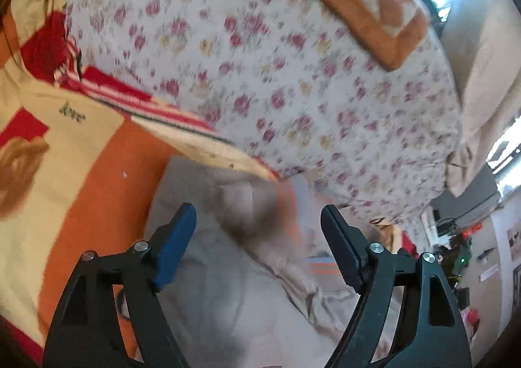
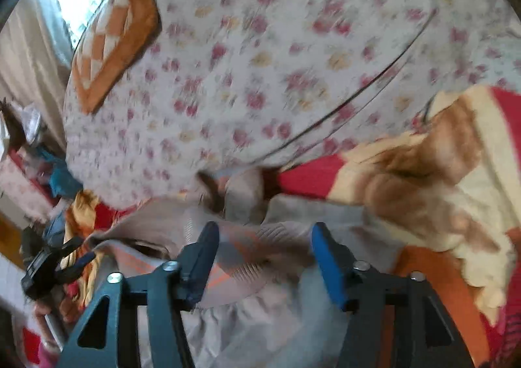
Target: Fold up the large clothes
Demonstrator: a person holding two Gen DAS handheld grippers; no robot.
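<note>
Grey garment (image 1: 247,296) lies crumpled on bed's orange-cream blanket (image 1: 81,172), just short of floral sheet (image 1: 260,59). Left gripper (image 1: 259,231) wide open, nothing held, cloth right below and ahead. Right gripper (image 2: 263,254) also wide, empty, its patterned grey fold (image 2: 241,257) between the fingers. Both arms about equally near. Long axis: can't tell, too bunched and blurred.

Floral bedsheet (image 1: 260,59) covers bed; orange checked pillow (image 1: 368,0) at its far corner; red-orange-cream blanket (image 1: 65,146) along near edge; beige curtain (image 1: 482,75) beyond
</note>
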